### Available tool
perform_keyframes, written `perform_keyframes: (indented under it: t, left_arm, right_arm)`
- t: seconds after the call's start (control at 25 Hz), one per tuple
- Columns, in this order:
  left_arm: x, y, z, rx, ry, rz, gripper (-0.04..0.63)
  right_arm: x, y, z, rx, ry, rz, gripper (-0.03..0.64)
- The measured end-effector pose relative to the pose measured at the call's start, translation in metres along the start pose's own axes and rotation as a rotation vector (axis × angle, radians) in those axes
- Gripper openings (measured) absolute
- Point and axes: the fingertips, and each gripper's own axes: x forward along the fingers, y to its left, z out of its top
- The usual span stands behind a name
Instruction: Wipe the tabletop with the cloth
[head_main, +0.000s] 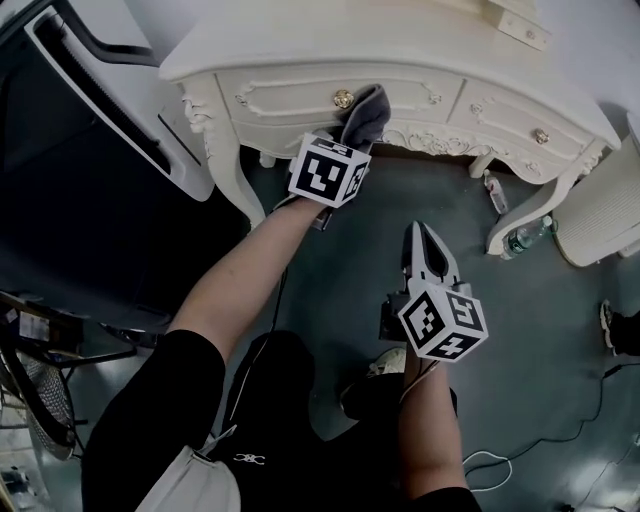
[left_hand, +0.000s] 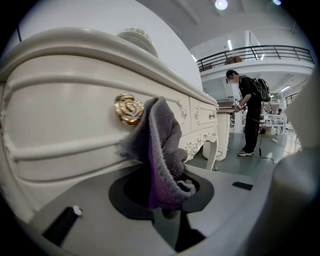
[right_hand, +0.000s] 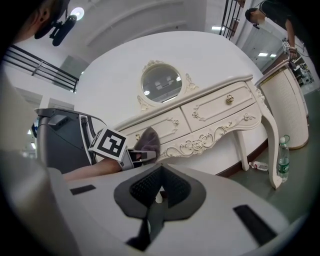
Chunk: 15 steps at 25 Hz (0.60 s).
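Left tool (head_main: 350, 135) is raised in front of the surface (head_main: 330, 35), a cream carved piece with drawers and curved legs. Its jaws are pinched on the cloth (left_hand: 162, 155), a grey fleecy rag with a purple inner face.

The cloth stands up out of the jaws in a bunched fold. It is held against the drawer front, below the tabletop's edge and not on the top itself. In the left gripper view it sits just beside the gold rose knob (left_hand: 129, 108) and overlaps the knob's right edge. Whether it touches the knob, I cannot tell.

Right tool (head_main: 425, 235) is lower and nearer the person, over the green floor (head_main: 330, 290) and well apart from the surface. Its jaws are pressed together with nothing between them. It points toward the surface.

An oval mirror (right_hand: 161, 82) shows in the right gripper view, at the surface's back. A water bottle (head_main: 527, 238) stands on the floor beside the right front leg. In the left gripper view a person with a backpack (left_hand: 250, 112) stands far off in the hall.
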Motion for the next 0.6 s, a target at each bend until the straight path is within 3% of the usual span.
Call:
perform_keyframes:
  t: [0.2, 0.4, 0.6]
  left_arm:
    - [-0.027, 0.028, -0.014, 0.028, 0.008, 0.049, 0.095]
    - [-0.054, 0.050, -0.022, 0.120, 0.020, 0.107, 0.095]
    - [-0.078, 0.081, -0.036, 0.153, 0.039, 0.146, 0.095]
  right_arm:
    - [0.009, 0.027, -0.013, -0.014, 0.025, 0.042, 0.005]
    - [0.019, 0.054, -0.021, -0.022, 0.040, 0.085, 0.005]
    - [0.020, 0.074, -0.025, -0.055, 0.047, 0.120, 0.005]
